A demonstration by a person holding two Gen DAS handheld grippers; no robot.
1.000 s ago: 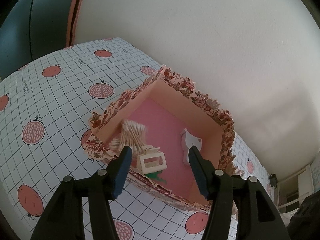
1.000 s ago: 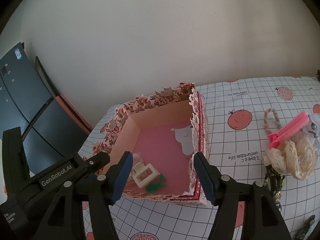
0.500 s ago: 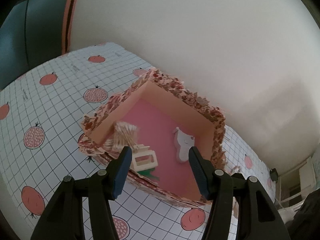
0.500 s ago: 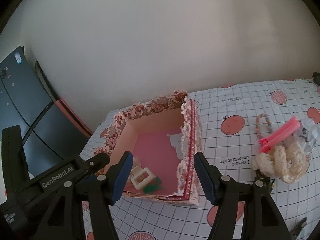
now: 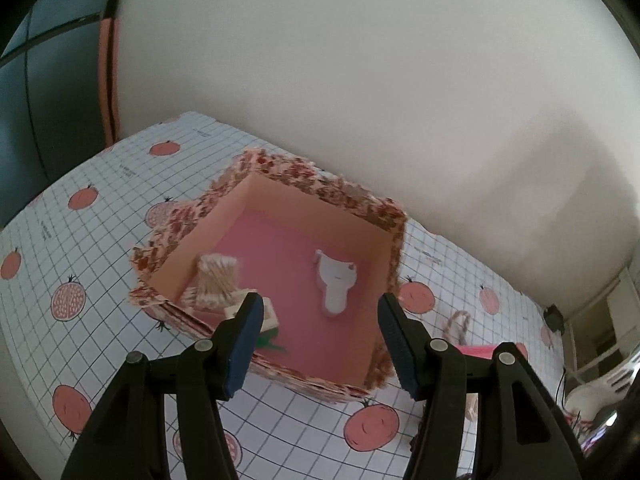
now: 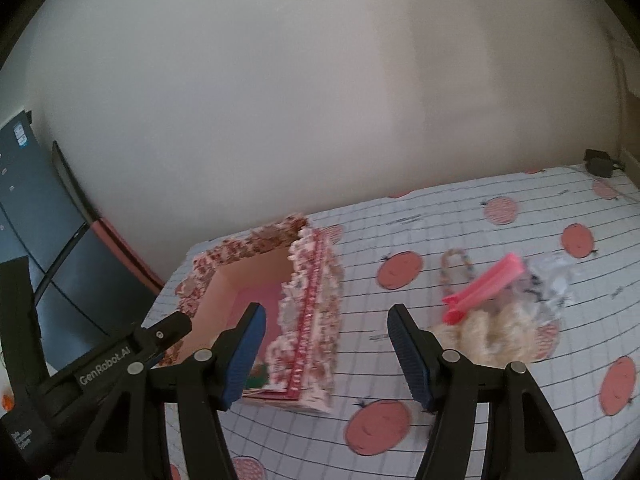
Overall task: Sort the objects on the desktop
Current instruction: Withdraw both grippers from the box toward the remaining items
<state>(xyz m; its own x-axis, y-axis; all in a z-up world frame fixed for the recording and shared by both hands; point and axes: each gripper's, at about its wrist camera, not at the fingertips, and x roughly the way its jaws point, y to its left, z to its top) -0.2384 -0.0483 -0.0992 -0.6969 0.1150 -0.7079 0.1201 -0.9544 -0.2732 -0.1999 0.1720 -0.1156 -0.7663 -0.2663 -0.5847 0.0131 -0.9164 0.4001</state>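
Gaping empty, both grippers (left (image 5: pixel 318 326), right (image 6: pixel 325 340)) hover above the square floral-paper box (image 5: pixel 348 200).

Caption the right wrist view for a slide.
Open right gripper above the table, between the floral box and a pink clip on lace trim.

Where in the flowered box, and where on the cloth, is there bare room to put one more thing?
In the flowered box, the pink floor is bare between the cotton swabs and the white cat-shaped piece, and toward the far corner. The near-left corner is crowded. On the cloth, bare room lies between the box and the pink hair clip; around the lace scrunchie things are piled.
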